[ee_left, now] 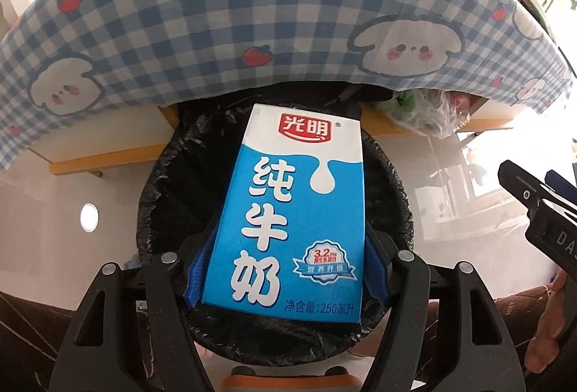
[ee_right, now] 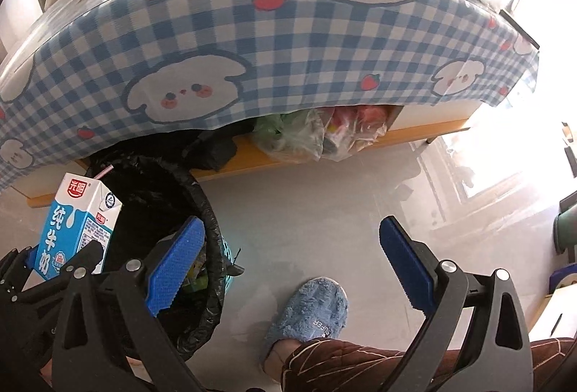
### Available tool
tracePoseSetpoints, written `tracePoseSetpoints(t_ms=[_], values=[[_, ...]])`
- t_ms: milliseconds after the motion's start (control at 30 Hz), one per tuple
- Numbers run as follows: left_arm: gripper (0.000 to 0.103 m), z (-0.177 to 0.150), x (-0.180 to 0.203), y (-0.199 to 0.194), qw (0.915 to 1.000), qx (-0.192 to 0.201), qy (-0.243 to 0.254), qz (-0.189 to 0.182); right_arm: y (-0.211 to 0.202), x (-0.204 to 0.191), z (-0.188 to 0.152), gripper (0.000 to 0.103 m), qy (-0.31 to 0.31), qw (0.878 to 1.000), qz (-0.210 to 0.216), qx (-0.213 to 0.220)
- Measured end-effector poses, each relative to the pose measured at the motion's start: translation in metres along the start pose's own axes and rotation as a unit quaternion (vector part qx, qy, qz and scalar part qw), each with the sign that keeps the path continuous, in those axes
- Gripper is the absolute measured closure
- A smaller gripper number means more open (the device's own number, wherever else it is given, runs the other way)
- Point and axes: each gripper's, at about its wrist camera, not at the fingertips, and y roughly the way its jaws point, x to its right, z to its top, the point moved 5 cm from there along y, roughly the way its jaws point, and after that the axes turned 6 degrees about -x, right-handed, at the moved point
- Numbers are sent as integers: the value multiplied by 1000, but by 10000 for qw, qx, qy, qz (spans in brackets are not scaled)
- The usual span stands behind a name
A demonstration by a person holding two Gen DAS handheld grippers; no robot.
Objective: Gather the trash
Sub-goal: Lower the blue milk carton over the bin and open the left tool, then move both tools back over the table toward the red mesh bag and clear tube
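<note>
Our left claw [ee_left: 285, 269] pinches the milk carton [ee_left: 292, 211] over the bin [ee_left: 389, 175]; released off-centre, it could clip the rim. Right claw [ee_right: 288, 262] gapes empty.

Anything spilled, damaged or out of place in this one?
Nothing stands out. The left claw holds the milk carton intact above the bin, straw in; no spill shows on the floor. The right claw is open, empty.

The left wrist view looks steeply down along its tool [ee_left: 285, 269], close over the bin [ee_left: 393, 183] at frame centre, bench cloth [ee_left: 216, 13] across the top. The right wrist view looks down beside it, bin [ee_right: 211, 211] at lower left, floor [ee_right: 324, 204] centre. Both share bin, milk carton [ee_left: 295, 211], cloth.
</note>
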Motion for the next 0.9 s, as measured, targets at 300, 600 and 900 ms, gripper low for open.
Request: tracePoseSetpoints(t_ms=[300,600,900], values=[[26,4,3,-3,9998,150,105,-89,-2,0,2,9,68,10000,52,44],[6,6,-19,-14,9993,372,33,12,-9,-17,5,9,58,9995,299,91],[6,13,-51,-43,9979,616,-210,22,-19,-48,12,9,-164,9981,553,207]])
